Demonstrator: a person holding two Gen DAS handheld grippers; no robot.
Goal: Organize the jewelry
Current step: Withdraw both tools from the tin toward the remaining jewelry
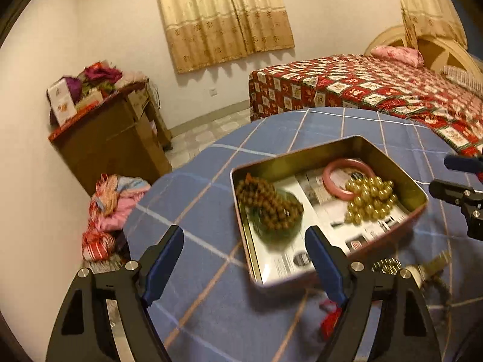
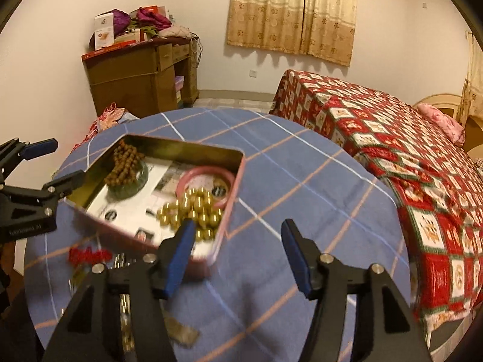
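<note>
from the left wrist view, the left gripper (image 1: 244, 241) has its two blue fingers spread wide apart, and nothing is between them. it hangs over a round table with a blue checked cloth (image 1: 332, 123). on the cloth sits a shallow metal tin (image 1: 359, 143) with a pink outside, close in front of the gripper. inside the tin, on the left, a string of brown beads (image 1: 268, 203) lies on top of a green bangle (image 1: 282, 233). on the right of the tin are a pink bangle (image 1: 327, 175) and a heap of gold beads (image 1: 369, 200), which touch each other. printed paper covers the bottom of the tin. the right gripper (image 1: 459, 178) peeks in at the right edge. behind the table are a bed with a red patterned cover (image 1: 377, 84) and a brown wooden desk (image 1: 111, 138) piled with stuff.

from the right wrist view, the right gripper (image 2: 238, 253) is open too, holding nothing. its left finger sits in front of the near corner of the tin (image 2: 187, 147), just by the gold beads (image 2: 193, 209). the pink bangle (image 2: 205, 173) is right behind those beads, and the brown beads (image 2: 123, 163) are at the far left of the tin. outside the tin, near its front wall, something red (image 2: 89, 255) lies on the cloth (too blurry to tell what it is). the left gripper (image 2: 54, 163) shows at the left edge, open, beside the tin.
</note>
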